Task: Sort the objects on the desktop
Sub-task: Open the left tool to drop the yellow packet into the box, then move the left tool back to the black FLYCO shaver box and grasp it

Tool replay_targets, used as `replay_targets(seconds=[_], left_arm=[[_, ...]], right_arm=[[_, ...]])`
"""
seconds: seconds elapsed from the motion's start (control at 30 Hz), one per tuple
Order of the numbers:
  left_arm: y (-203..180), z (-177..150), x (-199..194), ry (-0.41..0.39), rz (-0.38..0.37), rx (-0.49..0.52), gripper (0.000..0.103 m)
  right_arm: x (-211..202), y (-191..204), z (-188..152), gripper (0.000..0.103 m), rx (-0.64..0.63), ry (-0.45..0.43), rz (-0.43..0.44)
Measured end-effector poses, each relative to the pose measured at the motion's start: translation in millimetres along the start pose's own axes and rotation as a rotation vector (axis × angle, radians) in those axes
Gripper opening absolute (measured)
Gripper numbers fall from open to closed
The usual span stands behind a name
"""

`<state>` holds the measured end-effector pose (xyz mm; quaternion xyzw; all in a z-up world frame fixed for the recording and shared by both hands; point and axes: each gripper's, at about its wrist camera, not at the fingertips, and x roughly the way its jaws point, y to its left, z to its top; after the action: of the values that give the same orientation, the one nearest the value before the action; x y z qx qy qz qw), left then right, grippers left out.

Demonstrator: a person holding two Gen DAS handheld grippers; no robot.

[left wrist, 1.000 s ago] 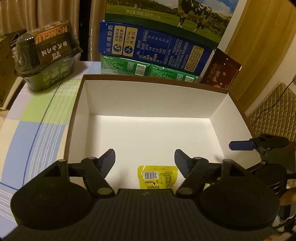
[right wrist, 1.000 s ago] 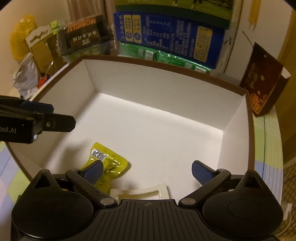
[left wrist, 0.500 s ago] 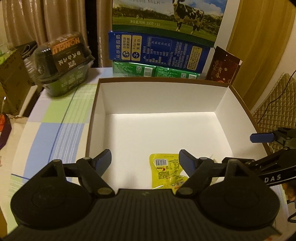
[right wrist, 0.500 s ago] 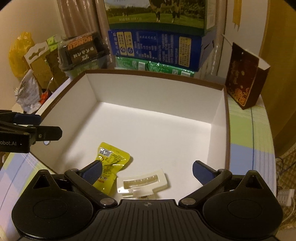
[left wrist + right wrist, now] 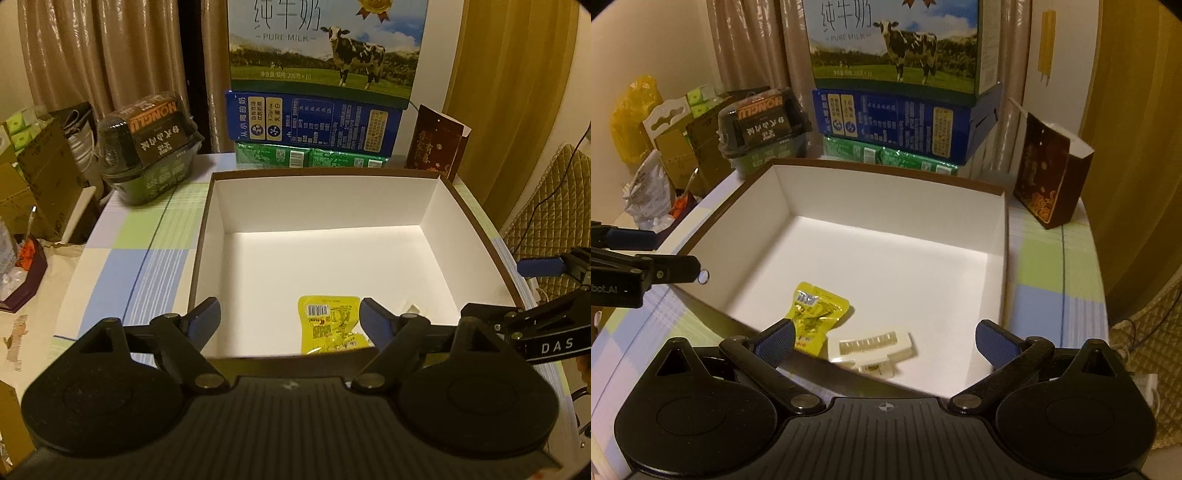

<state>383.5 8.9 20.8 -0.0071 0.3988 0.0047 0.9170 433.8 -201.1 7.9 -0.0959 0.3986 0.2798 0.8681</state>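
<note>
A white-lined box [image 5: 325,199] with a brown outside stands on the checked tablecloth. On its floor near the front wall lie a yellow snack packet [image 5: 328,325] and a cream hair clip [image 5: 873,347]. My left gripper [image 5: 290,315] hovers above the box's front left rim; its jaws are opening with nothing between them. My right gripper [image 5: 884,339] hangs over the front right rim, open and empty. The packet [image 5: 814,314] and the clip lie below and ahead of its fingers. One blue right finger [image 5: 539,266] shows at the edge of the left wrist view.
Behind the box stand a stacked milk carton [image 5: 325,48], a blue carton [image 5: 314,122] and green packs [image 5: 310,157]. A black lidded container [image 5: 151,144] sits back left, a dark red box [image 5: 1049,173] back right. A quilted chair [image 5: 554,206] is to the right, and clutter lies off the table's left edge.
Both grippers have drawn back and risen out of the box, so its front rim now shows below them. The left jaws have spread wider. Packet and clip stay on the box floor.
</note>
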Motion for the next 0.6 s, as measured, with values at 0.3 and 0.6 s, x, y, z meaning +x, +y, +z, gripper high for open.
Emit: replay_targets(seconds=[0.3, 0.6], left_arm=[[-7, -22, -38, -0.018, 0.029, -0.01, 0.086], [-9, -43, -63, -0.02, 0.06, -0.028, 0.087]], right_arm=[[-34, 5, -16, 0.101, -0.006, -0.031, 0.014], [-57, 10, -34, 0.101, 0.002, -0.042, 0.058]])
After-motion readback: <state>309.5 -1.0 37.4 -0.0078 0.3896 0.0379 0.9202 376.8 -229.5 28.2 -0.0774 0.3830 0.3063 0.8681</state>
